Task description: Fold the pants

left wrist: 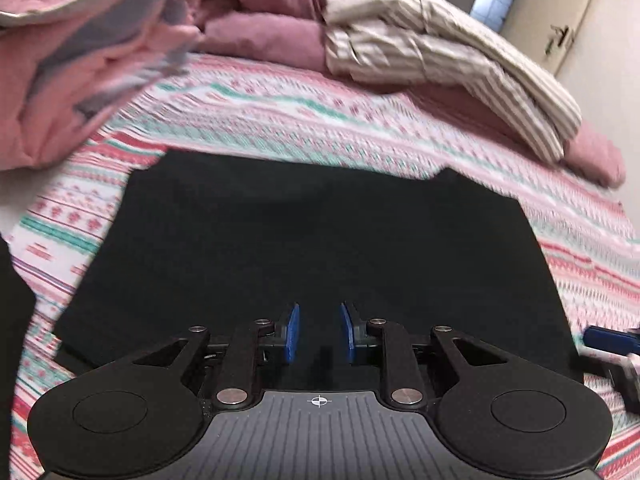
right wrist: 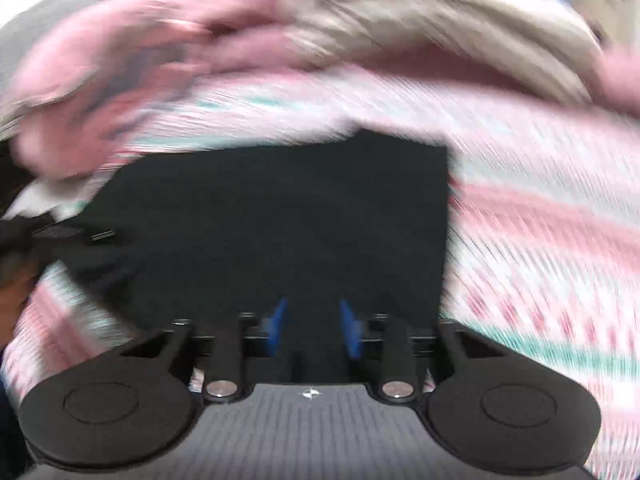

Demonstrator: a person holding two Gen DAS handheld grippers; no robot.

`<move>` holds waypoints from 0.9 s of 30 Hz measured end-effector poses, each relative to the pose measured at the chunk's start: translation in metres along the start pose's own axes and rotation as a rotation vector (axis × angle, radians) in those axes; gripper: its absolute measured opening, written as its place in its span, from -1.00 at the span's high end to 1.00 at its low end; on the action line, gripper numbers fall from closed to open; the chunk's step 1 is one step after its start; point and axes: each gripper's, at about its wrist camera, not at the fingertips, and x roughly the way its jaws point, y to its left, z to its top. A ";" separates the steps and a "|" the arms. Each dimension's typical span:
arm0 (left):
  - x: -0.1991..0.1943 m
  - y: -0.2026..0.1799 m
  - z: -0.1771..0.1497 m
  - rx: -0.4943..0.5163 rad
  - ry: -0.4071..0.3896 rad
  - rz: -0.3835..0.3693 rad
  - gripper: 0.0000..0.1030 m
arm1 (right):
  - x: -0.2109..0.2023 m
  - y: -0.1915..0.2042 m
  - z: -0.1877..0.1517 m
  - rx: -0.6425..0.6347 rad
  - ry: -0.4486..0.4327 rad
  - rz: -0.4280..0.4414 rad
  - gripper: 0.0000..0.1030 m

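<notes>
The black pants (left wrist: 312,248) lie flat on the bed (left wrist: 280,120), on its patterned pink, white and teal cover, as a compact, roughly rectangular slab with fairly straight edges. They sit in the near half of the bed, well apart from the pile of bedding along the far edge: a pink quilt (left wrist: 80,80) at the far left corner, pink pillows (left wrist: 256,12) in the middle and a striped beige blanket (left wrist: 440,52) toward the far right.

The left gripper (left wrist: 319,334) hangs over the near edge of the pants with its jaws a little apart and nothing between the blue pads. The right gripper (right wrist: 312,330) is likewise over the near part of the cloth, jaws apart and empty; its view is heavily smeared, so fine detail there is doubtful.

Judging by the tidy outline, the pants look already folded, probably more than once, though the dark cloth hides the layers and I cannot count them. With neither gripper holding anything, what is left seems small: perhaps one last fold to halve the slab, or only a smoothing of its edges.
</notes>
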 end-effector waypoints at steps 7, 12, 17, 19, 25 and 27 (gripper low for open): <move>0.029 -0.003 -0.016 -0.001 0.110 0.041 0.56 | 0.019 -0.028 -0.020 0.044 0.075 -0.047 -0.20; 0.028 -0.005 -0.020 0.033 0.101 0.063 0.56 | 0.010 -0.027 -0.033 -0.021 0.087 -0.044 -0.21; 0.029 -0.003 -0.022 0.042 0.101 0.056 0.56 | -0.002 -0.031 -0.045 -0.042 0.087 -0.025 -0.20; 0.031 -0.002 -0.019 0.037 0.104 0.058 0.56 | -0.008 -0.032 -0.048 -0.048 0.083 -0.030 -0.21; 0.025 -0.007 -0.018 0.026 0.080 0.067 0.55 | -0.009 -0.042 -0.054 -0.021 0.086 -0.054 -0.24; 0.020 -0.015 -0.019 0.048 0.049 0.052 0.55 | -0.009 -0.038 -0.055 -0.042 0.087 -0.067 -0.24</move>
